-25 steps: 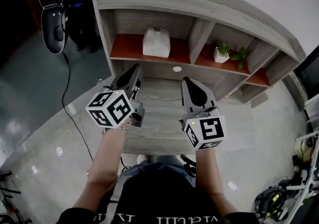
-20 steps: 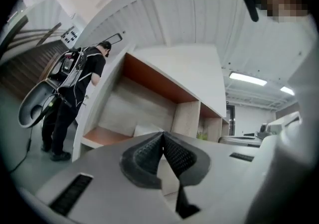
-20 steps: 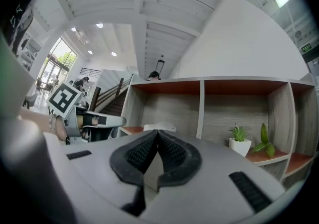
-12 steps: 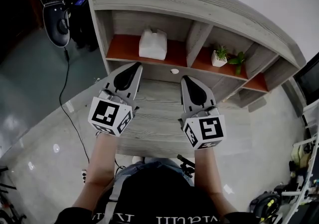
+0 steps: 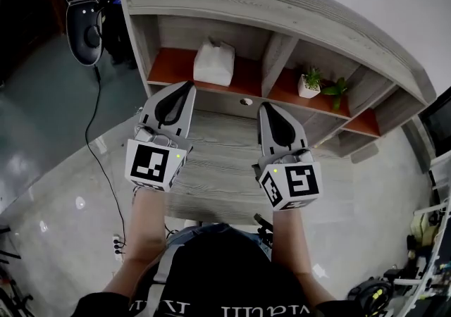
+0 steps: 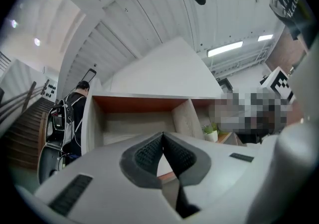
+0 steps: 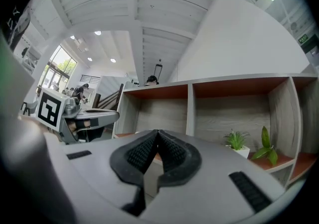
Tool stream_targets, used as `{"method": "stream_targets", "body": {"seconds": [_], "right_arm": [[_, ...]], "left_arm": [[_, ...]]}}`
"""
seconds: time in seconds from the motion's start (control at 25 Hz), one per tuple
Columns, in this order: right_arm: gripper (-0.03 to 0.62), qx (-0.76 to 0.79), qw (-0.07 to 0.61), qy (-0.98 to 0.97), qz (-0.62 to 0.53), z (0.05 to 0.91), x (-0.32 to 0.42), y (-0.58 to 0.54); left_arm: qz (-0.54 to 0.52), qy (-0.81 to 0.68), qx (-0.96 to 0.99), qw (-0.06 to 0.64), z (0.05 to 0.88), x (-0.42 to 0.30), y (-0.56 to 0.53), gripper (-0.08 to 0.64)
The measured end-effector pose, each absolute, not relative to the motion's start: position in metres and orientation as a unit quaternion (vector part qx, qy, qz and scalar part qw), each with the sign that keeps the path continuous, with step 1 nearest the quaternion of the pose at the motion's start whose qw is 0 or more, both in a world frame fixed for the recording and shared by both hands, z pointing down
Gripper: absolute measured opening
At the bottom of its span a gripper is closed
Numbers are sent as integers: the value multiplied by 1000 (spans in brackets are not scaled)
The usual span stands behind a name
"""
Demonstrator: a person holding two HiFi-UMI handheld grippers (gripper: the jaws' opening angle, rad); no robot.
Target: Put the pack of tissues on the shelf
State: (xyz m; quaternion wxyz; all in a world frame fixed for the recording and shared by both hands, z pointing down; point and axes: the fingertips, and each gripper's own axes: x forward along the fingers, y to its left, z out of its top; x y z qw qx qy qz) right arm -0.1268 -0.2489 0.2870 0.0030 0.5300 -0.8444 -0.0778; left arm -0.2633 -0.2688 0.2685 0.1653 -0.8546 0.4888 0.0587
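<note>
The white pack of tissues (image 5: 213,64) stands on the orange floor of the shelf's (image 5: 282,9) left compartment. Both grippers hover over the grey wooden desk (image 5: 225,168) in front of the shelf, apart from the pack. My left gripper (image 5: 184,86) is shut and holds nothing; its tips point at the left compartment (image 6: 134,118). My right gripper (image 5: 266,107) is shut and empty too, aimed at the divider between compartments (image 7: 189,108). The pack is hidden behind the jaws in both gripper views.
A small potted plant (image 5: 311,80) in a white pot stands in the middle compartment, with a green leafy sprig (image 5: 339,87) beside it. A black scooter (image 5: 83,5) and a cable (image 5: 95,132) lie on the floor at the left. A person stands far off (image 6: 75,113).
My left gripper has swung round from a tilted pose and now lies level, pointing straight at the shelf. The head view has shifted slightly. The right gripper has hardly moved.
</note>
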Motion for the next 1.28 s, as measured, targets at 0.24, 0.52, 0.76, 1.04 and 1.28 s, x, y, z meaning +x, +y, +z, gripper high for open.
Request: {"method": "stream_targets", "body": {"seconds": [0.24, 0.52, 0.76, 1.04, 1.28], "right_arm": [[17, 534, -3, -841, -89, 276, -122, -254], [17, 532, 2, -841, -98, 269, -124, -261], [17, 534, -3, -839, -100, 267, -122, -265], [17, 533, -3, -840, -106, 264, -122, -265], [17, 535, -5, -837, -114, 259, -118, -266]], "left_arm": [[61, 493, -851, 170, 263, -264, -269, 14], [67, 495, -849, 173, 260, -267, -277, 14], [65, 498, -846, 177, 255, -268, -279, 14], [67, 497, -847, 177, 252, -268, -279, 14], [73, 498, -847, 173, 249, -267, -283, 14]]}}
